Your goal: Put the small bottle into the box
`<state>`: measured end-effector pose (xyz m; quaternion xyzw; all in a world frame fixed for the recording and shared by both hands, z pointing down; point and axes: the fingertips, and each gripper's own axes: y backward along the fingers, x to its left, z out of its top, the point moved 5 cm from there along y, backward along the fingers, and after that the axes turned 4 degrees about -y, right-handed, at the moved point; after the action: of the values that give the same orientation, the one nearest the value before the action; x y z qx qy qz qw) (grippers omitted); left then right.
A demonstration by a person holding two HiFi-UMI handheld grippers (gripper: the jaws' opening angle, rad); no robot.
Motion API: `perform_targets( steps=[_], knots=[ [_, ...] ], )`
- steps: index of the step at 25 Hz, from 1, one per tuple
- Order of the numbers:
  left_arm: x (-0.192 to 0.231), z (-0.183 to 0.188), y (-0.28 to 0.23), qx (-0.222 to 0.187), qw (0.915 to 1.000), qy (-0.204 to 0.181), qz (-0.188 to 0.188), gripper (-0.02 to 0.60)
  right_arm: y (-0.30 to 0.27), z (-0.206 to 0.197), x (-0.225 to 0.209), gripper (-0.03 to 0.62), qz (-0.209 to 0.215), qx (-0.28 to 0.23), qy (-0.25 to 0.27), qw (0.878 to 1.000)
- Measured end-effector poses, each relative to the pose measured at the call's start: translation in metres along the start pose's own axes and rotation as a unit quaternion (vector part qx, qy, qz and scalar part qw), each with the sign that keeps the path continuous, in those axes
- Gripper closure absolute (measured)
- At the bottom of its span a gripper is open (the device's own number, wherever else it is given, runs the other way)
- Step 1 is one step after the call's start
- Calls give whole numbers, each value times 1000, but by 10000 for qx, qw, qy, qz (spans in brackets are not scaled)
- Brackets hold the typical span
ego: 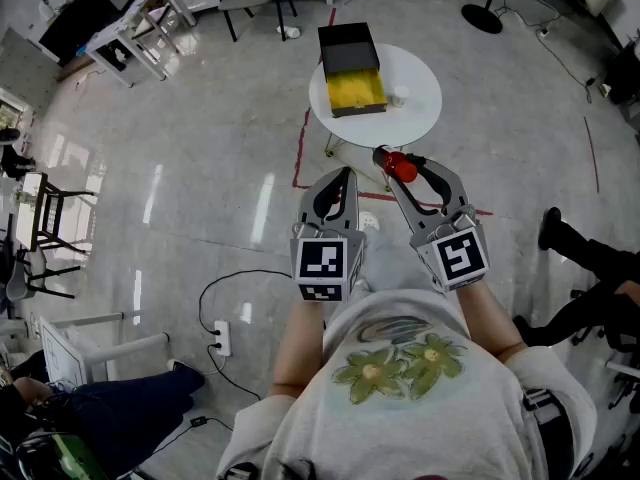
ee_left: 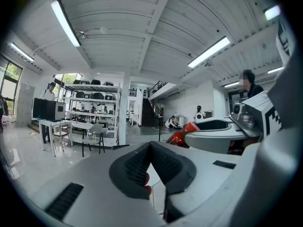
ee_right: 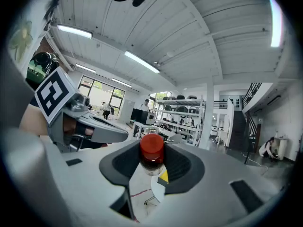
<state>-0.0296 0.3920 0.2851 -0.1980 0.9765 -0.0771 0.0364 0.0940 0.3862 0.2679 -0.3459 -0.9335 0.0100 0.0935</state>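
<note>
A small bottle (ego: 401, 166) with a red cap (ee_right: 152, 145) sits between the pads of my right gripper (ego: 395, 163), which is shut on it and held in the air short of the table. The box (ego: 352, 68) is black with a yellow inside and stands open on the round white table (ego: 420, 113), ahead of both grippers. In the right gripper view a yellow corner of the box (ee_right: 163, 176) shows below the bottle. My left gripper (ego: 345, 175) hangs beside the right one, its jaws meeting at the tips (ee_left: 150, 148) with nothing between them.
A small white thing (ego: 398, 96) lies on the table to the right of the box. Red tape lines (ego: 300, 153) mark the floor by the table's legs. A power strip with cables (ego: 222, 338) lies on the floor at the left. A seated person's legs (ego: 585, 258) are at the right.
</note>
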Motion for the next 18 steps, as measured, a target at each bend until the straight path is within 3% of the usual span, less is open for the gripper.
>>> perform_targets(
  steps=[9,18],
  knots=[
    [-15,3,17,16,10000,93,24,580,20,6,4,442,111,127,-52,9998],
    [2,-5,-19,141,9998,103,76,580,-19,-4,-23,442,266,109,-113,9995]
  ],
)
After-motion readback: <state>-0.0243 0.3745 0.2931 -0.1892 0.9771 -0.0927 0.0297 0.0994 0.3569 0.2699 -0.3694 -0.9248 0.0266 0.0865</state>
